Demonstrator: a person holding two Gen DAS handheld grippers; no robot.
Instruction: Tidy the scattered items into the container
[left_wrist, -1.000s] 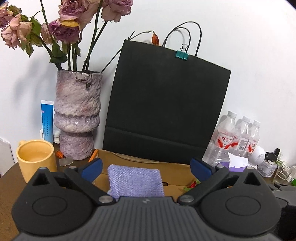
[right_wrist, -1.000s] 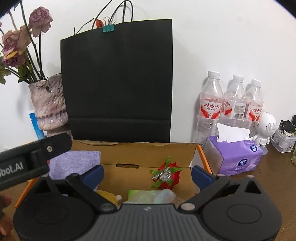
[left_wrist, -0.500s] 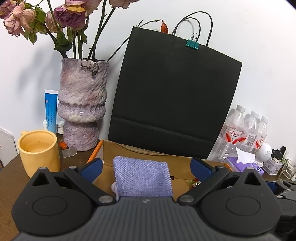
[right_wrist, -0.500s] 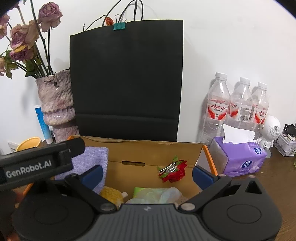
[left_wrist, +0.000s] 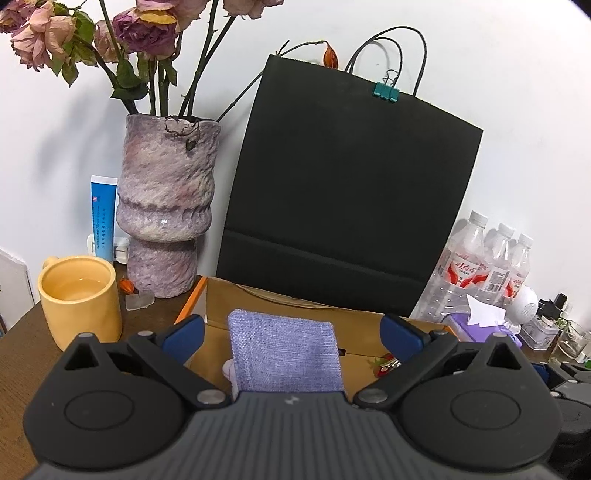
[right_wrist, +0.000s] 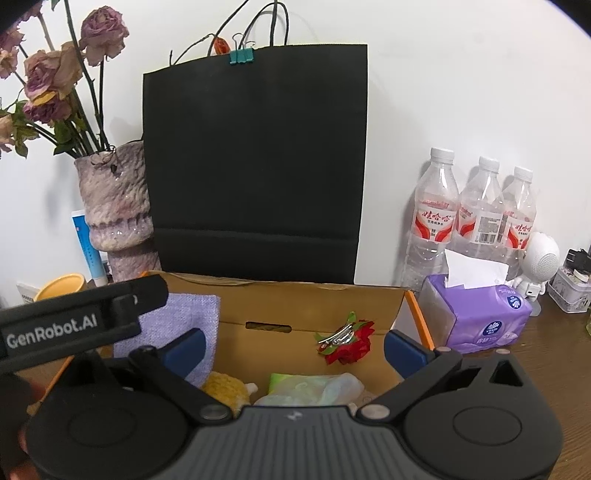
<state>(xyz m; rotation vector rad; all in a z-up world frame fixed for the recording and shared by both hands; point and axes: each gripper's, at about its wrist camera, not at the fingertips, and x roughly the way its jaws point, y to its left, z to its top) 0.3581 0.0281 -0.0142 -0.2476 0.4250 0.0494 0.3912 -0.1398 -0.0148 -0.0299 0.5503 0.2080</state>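
With both the left gripper (left_wrist: 290, 334) and right gripper (right_wrist: 293, 345) spread apart and empty, the pouch (left_wrist: 284, 356) ahead should settle flat inside the box (right_wrist: 314, 299).

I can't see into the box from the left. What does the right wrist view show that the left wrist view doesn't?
Right only: a yellow toy and green packet in the box.
Left only: liquid inside the yellow mug, a glass.
Both: purple pouch, red flower clip, black bag, vase, bottles, tissues.
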